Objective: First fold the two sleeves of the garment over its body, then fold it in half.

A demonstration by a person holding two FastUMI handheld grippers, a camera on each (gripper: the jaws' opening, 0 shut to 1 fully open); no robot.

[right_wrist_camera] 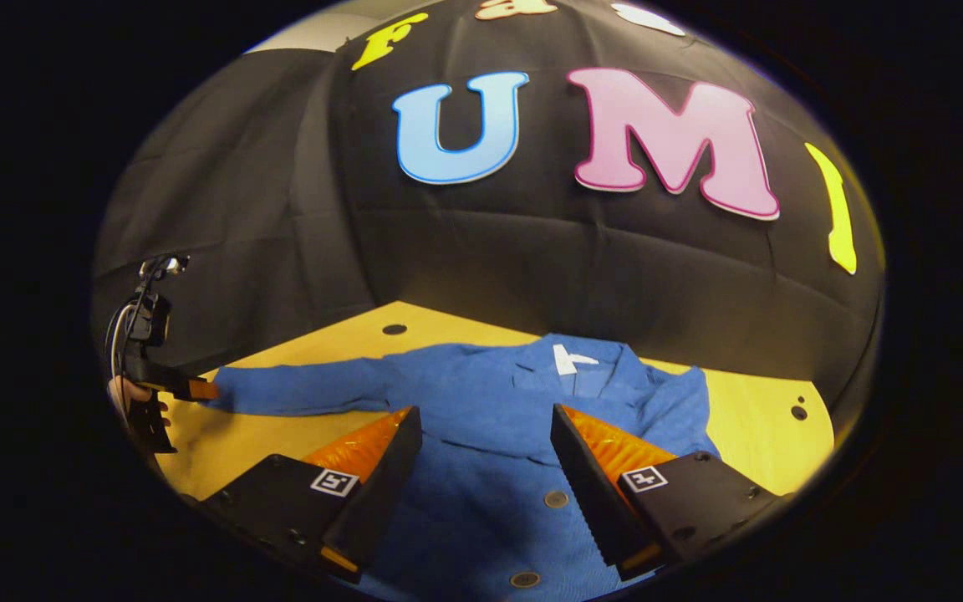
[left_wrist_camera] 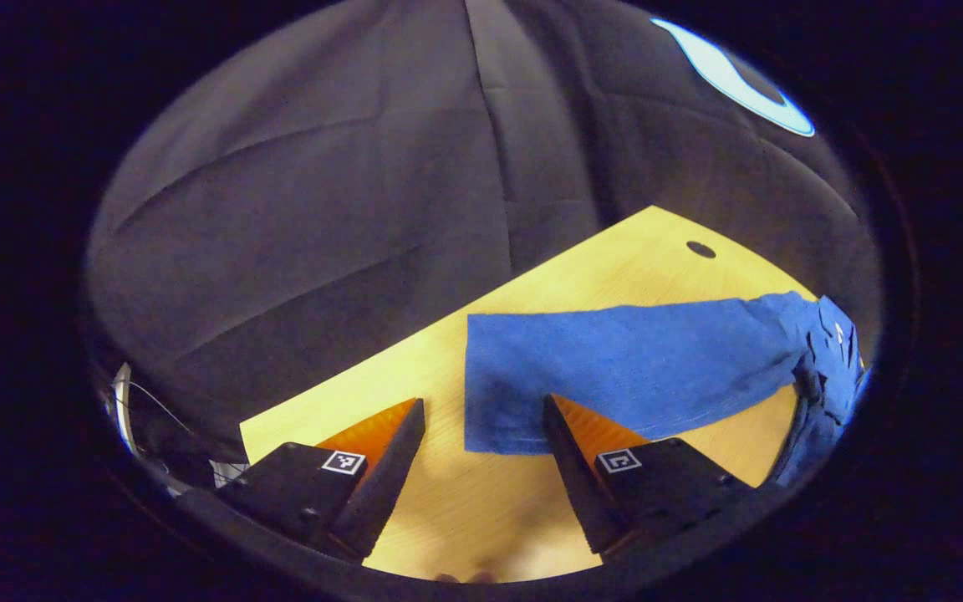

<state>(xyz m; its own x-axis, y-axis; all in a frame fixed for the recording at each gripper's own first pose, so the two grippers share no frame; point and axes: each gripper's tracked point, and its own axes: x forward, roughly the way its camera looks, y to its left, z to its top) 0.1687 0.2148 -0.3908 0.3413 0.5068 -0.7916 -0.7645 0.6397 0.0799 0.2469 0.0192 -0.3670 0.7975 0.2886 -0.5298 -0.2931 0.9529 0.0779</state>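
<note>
Blue garment (right_wrist_camera: 481,435): spread flat on the yellow tabletop (right_wrist_camera: 766,435), collar toward the black cloth wall (right_wrist_camera: 532,267), buttons visible down its front. 1 sleeve (left_wrist_camera: 615,368) lies straight out to the side. Left tongs (left_wrist_camera: 483,418): spread wide, holding nothing, at the sleeve's cuff end. Right tongs (right_wrist_camera: 486,426): spread wide, holding nothing, above the garment's body. 3 small dark holes in the tabletop.
</note>
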